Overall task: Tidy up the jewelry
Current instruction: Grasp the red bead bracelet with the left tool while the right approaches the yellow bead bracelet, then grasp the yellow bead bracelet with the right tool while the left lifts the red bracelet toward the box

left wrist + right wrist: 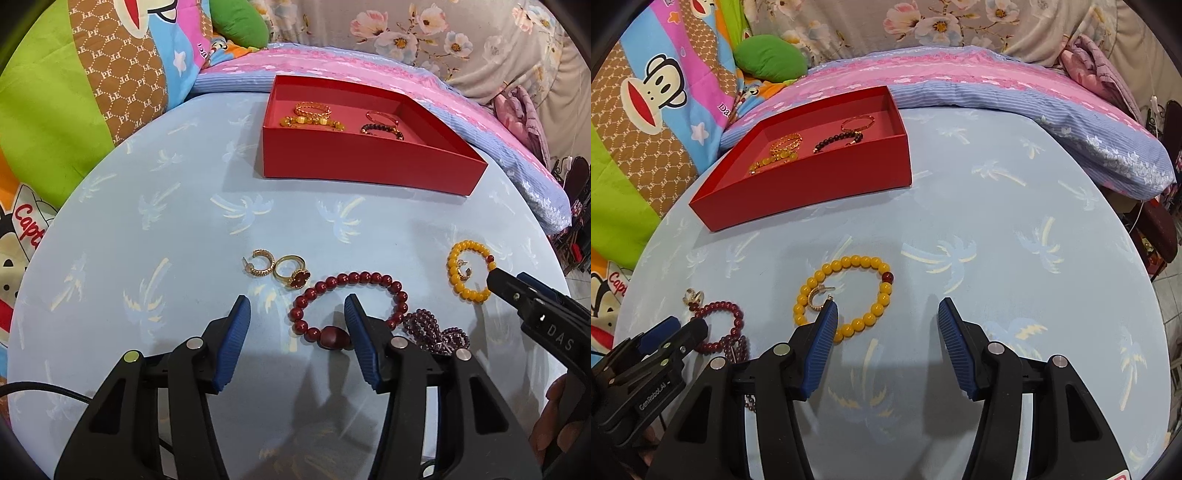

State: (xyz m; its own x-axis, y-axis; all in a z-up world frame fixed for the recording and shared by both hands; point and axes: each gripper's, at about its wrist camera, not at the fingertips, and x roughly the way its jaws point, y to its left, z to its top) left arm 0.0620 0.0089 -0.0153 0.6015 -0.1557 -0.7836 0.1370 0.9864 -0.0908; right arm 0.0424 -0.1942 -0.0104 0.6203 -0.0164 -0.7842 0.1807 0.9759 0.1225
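Four bracelets sat in the red box (369, 162) at upper center; lower down lay three bead bracelets, two earrings, one ring. Left tool (297, 321) and right tool (888, 321) both half open, empty.

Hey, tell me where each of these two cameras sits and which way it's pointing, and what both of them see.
Left wrist: rides the left gripper, angled down at the dark red bead bracelet on the blue cloth; its open fingers frame the bottom, the right gripper enters at right.
Right wrist: rides the right gripper, angled down at the yellow bead bracelet; its open fingers show, the left gripper at lower left.
Shared: the red box holding jewelry, both bracelets.
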